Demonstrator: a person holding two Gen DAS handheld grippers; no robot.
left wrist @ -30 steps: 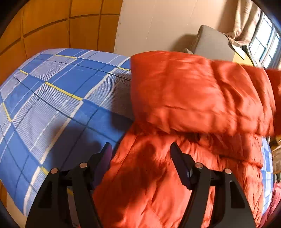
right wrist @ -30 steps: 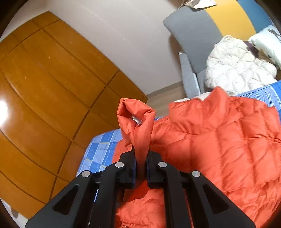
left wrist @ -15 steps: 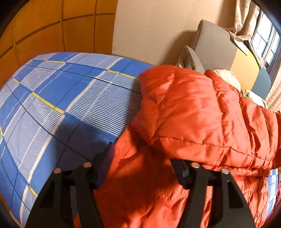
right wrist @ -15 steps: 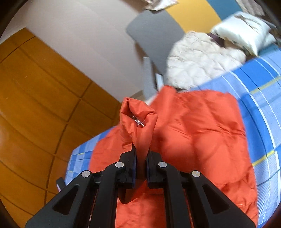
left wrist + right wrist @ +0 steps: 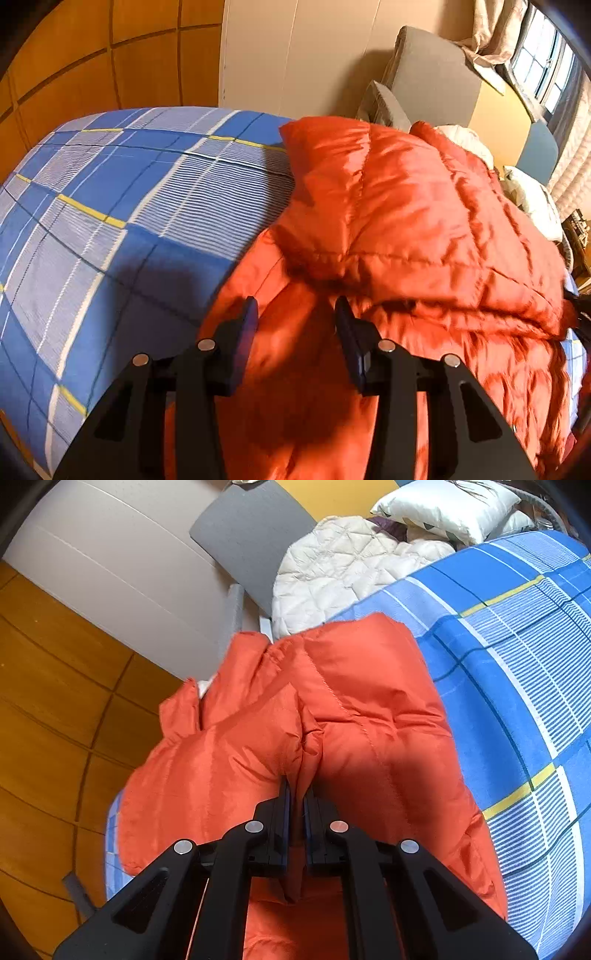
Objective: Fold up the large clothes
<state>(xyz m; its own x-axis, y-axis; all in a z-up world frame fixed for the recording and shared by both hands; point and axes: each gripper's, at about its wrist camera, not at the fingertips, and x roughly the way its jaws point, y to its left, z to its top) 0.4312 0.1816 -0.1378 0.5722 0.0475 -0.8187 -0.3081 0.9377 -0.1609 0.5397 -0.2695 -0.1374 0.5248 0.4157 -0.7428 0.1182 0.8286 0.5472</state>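
An orange puffer jacket [image 5: 406, 229] lies on a bed with a blue checked cover [image 5: 122, 206], one part folded over the rest. My left gripper [image 5: 295, 317] is open and empty, hovering over the jacket's lower part near its left edge. In the right wrist view my right gripper [image 5: 297, 794] is shut on a fold of the orange jacket [image 5: 332, 709], which spreads out beyond it over the blue cover [image 5: 524, 657].
A grey chair [image 5: 424, 85] stands against the beige wall beyond the bed. A white quilted garment [image 5: 343, 565] and a white pillow [image 5: 450, 506] lie at the bed's far end. Wooden panelling [image 5: 55, 720] runs along the left.
My right gripper has lowered the held fold from up in the air down onto the jacket. The folded part has settled flatter. My left gripper's jaws have narrowed a little.
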